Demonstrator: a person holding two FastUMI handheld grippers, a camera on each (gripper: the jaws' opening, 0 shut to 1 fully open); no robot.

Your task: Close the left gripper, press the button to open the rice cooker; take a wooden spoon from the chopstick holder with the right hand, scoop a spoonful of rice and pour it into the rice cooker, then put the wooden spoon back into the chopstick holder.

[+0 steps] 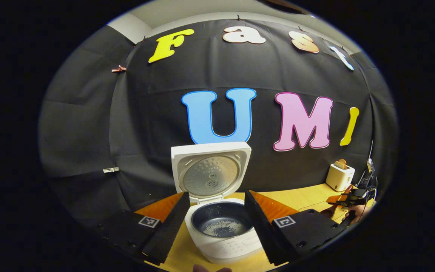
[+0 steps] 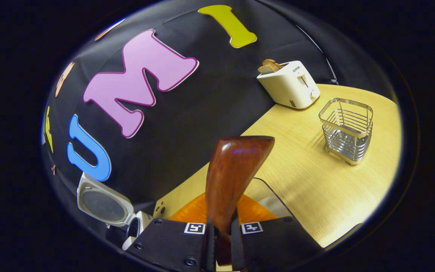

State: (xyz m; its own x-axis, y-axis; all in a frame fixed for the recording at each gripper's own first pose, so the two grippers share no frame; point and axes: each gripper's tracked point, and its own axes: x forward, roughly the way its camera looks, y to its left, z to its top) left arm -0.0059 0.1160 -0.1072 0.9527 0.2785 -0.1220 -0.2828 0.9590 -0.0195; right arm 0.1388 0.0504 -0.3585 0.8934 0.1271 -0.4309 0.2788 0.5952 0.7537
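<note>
Over in the left gripper view, your left gripper (image 1: pixel 214 219) is spread wide around the white rice cooker (image 1: pixel 217 226), lid up, some rice inside. Right gripper view: your right gripper (image 2: pixel 220 236) pinches the dark wooden spoon (image 2: pixel 232 177); the wire chopstick holder (image 2: pixel 346 130) sits well apart on the yellow table (image 2: pixel 315 189).

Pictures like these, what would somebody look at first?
Probably the white rice cooker, lid up, some rice in its dark pot, sitting between the open left gripper fingers. Next, the brown wooden spoon clamped in the right gripper, with the empty wire chopstick holder and toaster beyond.
</note>
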